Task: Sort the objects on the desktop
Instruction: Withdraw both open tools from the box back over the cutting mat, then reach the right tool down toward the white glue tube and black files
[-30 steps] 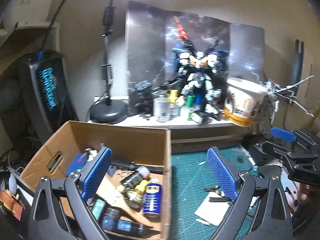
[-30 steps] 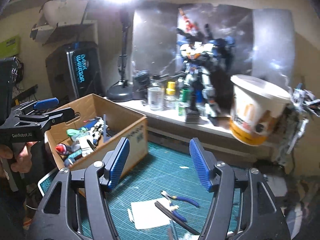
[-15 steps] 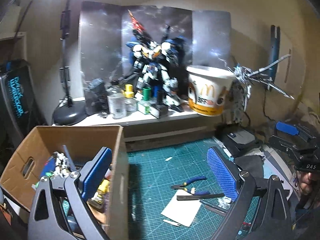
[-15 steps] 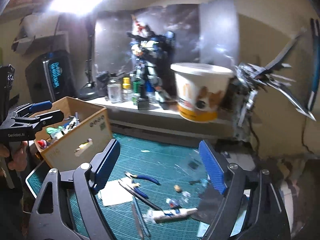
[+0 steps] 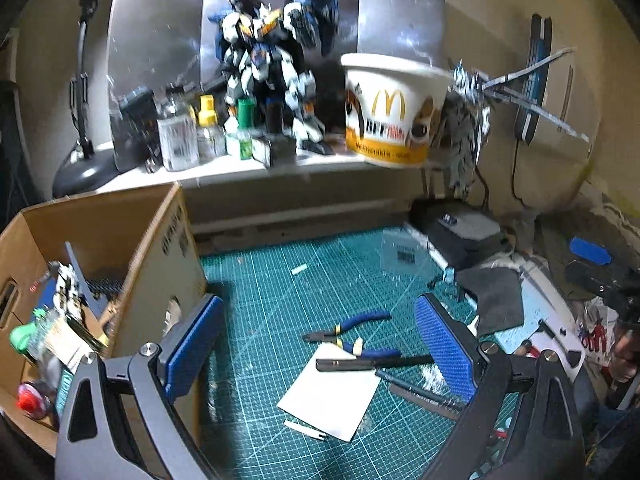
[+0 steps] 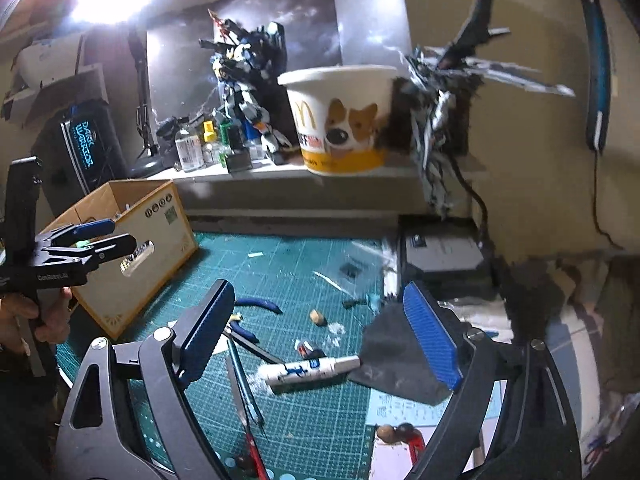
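We hold both tongs over the green cutting mat (image 5: pixel 280 304) of a hobby desk, mid-sort. The left gripper (image 5: pixel 316 340) has its blue pads apart, nothing between them; it hangs above the blue-handled pliers (image 5: pixel 352 322), a black-handled tool (image 5: pixel 372 363) and a white paper sheet (image 5: pixel 332 394), which lie touching one another. The right gripper (image 6: pixel 320 332) is opening, w/ no thing pressed by its pads; just beyond them lies a white marker pen (image 6: pixel 312 370) beside a dark cloth (image 6: pixel 394 360). A cardboard box (image 5: pixel 160 248) at the mat's left edge already holds small items, so we judge it the sorting bin, parked near for short drops. Loose bits left on the mat: a cork-like stub (image 6: pixel 317 317) and thin blades (image 6: pixel 244 392). On the rear shelf, out of the work zone, stand a robot model (image 5: pixel 264 80), bottles and a paper bucket (image 5: pixel 394 114) w/ the McDonald's arches and a corgi print. A black case (image 6: pixel 82 148) reads "DARK WARRIOR". The left tool's side seems to read "GenRobot.AI", blurred.
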Tool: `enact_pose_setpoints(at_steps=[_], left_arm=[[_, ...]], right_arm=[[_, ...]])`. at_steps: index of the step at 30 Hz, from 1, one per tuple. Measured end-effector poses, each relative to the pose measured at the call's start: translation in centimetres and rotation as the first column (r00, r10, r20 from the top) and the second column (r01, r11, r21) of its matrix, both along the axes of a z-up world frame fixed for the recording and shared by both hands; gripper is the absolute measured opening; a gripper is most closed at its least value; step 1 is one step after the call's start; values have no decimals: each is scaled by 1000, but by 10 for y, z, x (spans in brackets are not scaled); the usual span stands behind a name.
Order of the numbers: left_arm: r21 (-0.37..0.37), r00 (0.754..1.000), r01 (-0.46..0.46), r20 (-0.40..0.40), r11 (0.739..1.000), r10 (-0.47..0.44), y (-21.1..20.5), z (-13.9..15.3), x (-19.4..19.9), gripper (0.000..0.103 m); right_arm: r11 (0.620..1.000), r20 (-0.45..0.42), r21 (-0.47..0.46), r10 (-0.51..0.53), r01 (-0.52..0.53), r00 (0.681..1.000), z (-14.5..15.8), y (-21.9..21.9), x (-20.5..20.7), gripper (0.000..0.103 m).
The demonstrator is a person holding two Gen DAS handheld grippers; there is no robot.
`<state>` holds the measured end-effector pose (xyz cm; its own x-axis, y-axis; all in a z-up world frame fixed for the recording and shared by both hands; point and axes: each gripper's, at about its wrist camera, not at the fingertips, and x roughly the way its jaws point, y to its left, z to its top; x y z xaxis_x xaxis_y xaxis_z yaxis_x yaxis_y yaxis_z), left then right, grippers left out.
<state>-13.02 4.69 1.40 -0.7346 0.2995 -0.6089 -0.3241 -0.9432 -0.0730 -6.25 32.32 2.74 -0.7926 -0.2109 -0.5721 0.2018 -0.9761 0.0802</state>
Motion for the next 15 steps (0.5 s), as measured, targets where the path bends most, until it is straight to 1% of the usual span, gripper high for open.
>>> enact_pose_setpoints(at_steps=[6,15], left_arm=[[-4,999,28,36,1000,-28,10,-27,-3,97],[-3,996,52,70,999,-52,17,-56,-8,97]], right_arm=[[1000,52,2,7,-7,999,-25,3,1,85],[1000,123,-8,16,-16,992,-59,3,-2,85]])
